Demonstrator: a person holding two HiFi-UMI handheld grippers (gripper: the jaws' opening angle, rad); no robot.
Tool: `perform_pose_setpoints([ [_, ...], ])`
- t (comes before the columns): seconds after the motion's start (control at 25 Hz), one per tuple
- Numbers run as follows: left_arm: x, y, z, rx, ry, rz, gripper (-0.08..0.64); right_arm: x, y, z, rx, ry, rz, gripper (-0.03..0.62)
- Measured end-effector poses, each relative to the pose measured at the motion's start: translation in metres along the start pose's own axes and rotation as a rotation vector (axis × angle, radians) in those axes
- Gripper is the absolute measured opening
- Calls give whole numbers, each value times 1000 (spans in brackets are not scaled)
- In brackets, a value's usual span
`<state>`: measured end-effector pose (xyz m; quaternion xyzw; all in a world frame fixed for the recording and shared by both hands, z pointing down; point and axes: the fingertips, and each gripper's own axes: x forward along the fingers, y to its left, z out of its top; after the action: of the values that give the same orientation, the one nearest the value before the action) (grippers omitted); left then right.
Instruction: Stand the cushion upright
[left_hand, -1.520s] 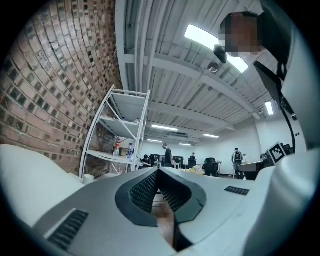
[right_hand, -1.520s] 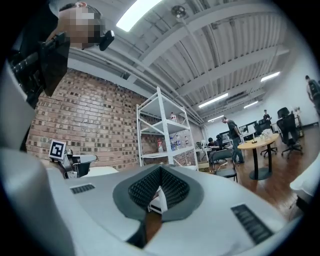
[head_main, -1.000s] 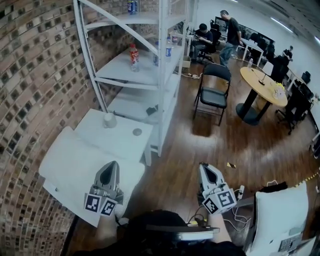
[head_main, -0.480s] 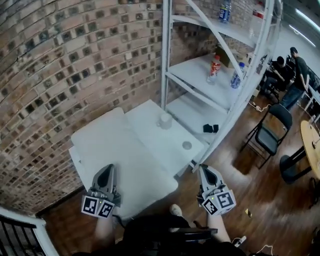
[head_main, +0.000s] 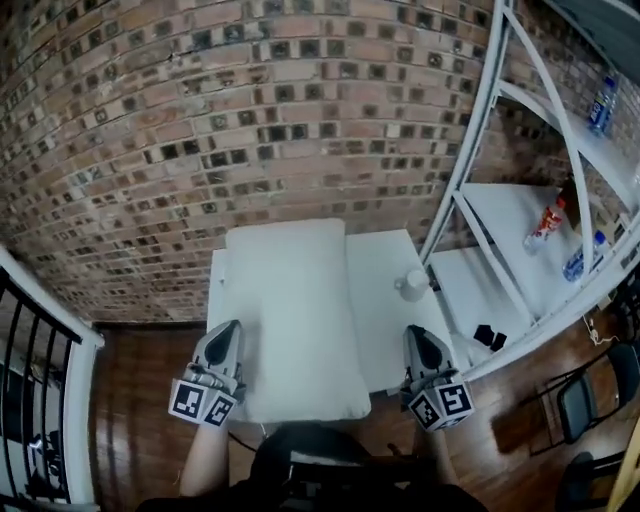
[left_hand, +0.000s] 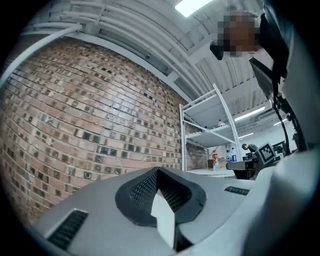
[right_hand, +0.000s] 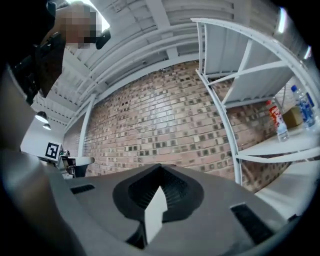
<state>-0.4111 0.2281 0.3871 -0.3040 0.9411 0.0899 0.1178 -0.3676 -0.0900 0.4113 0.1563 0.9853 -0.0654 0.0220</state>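
A white cushion (head_main: 295, 320) lies flat on a low white table (head_main: 385, 300) against the brick wall, its long side running away from me. My left gripper (head_main: 228, 330) is shut and empty, level with the cushion's near left edge. Off the cushion's near right corner, my right gripper (head_main: 418, 335) hovers over the table's front part, also shut and empty. The left gripper view shows the left gripper (left_hand: 160, 200) with its jaws together, facing the brick wall. In the right gripper view the right gripper (right_hand: 157, 197) likewise shows its jaws together, facing that wall. Neither gripper view shows the cushion.
A white cup (head_main: 411, 285) stands on the table right of the cushion. A white shelving rack (head_main: 470, 190) with bottles (head_main: 545, 225) rises at the right. A black railing (head_main: 40, 340) runs along the left. A folding chair (head_main: 580, 400) stands on the wooden floor at the lower right.
The view has swung left, so the table and cushion now lie straight in front instead of at the left. Both grippers came round with it and stayed shut.
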Motion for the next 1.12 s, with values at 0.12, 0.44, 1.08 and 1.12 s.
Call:
perform_pose_setpoints([
  [0.12, -15, 6, 5, 40, 7, 101, 0, 21, 5, -8, 25, 22, 107, 5],
  [0.44, -53, 32, 7, 92, 41, 277, 0, 65, 21, -31, 71, 61, 246, 5],
  [1.08, -4, 106, -48, -30, 249, 243, 54, 151, 58, -91, 193, 299, 284, 223],
  [1.12, -2, 113, -57, -54, 277, 245, 140, 155, 60, -101, 213, 340, 279, 266],
])
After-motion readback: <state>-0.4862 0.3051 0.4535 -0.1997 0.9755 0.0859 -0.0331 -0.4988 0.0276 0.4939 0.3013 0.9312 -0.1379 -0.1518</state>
